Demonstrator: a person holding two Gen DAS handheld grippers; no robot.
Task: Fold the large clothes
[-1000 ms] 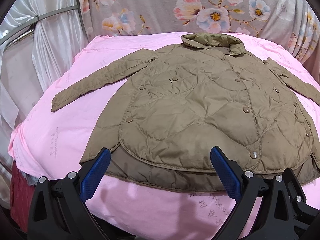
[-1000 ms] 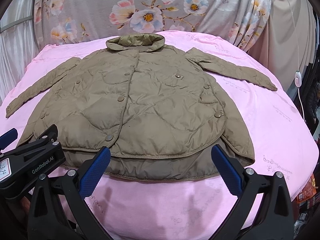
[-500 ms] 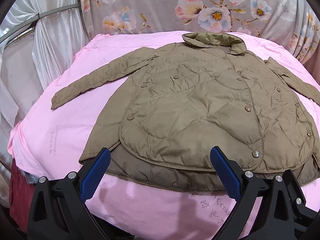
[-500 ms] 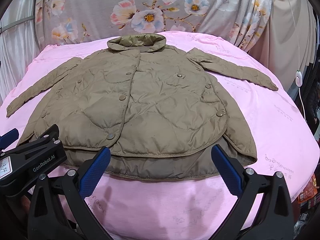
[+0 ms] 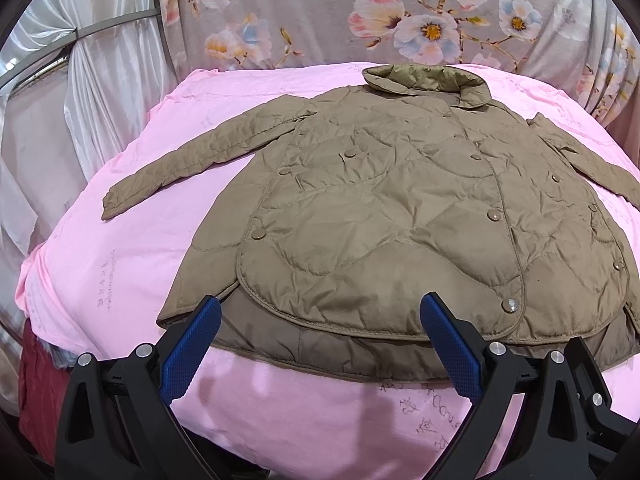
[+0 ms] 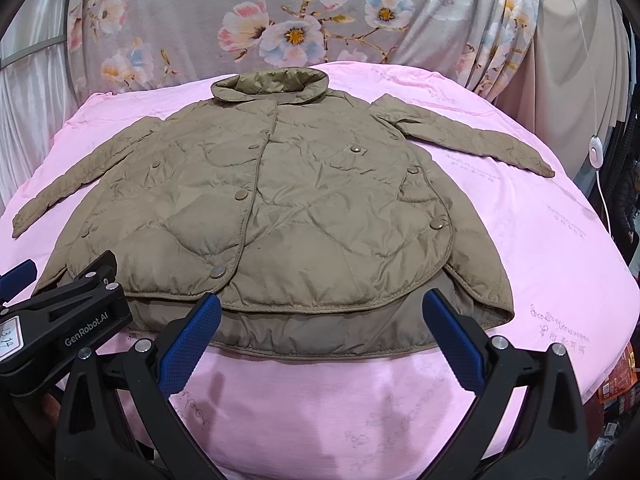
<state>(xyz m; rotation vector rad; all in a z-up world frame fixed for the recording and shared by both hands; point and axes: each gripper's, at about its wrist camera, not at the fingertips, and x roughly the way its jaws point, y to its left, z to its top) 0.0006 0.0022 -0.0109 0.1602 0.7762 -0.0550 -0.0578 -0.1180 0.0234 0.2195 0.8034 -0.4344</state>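
Pink-sheeted bed [image 5: 120,264]: quilted khaki jacket [image 5: 400,220] spread flat; your left tongs [image 5: 320,344] and right tongs [image 6: 320,340] gape empty. Slippery padding may escape a shallow pinch.

I see bare pink sheet [image 6: 540,240] open beside both sleeves and before the hem, while the jacket [image 6: 288,208] fills the middle and floral curtain [image 6: 280,20] closes the far edge.

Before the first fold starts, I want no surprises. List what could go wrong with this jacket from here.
1. The quilted jacket is puffy and looks slick; a fold may spring open or slide on the pink sheet.
2. Both sleeves lie spread wide; the right sleeve reaches toward the bed edge and could drag off.
3. The left gripper and right gripper, both open at the hem, might pinch only the top layer.
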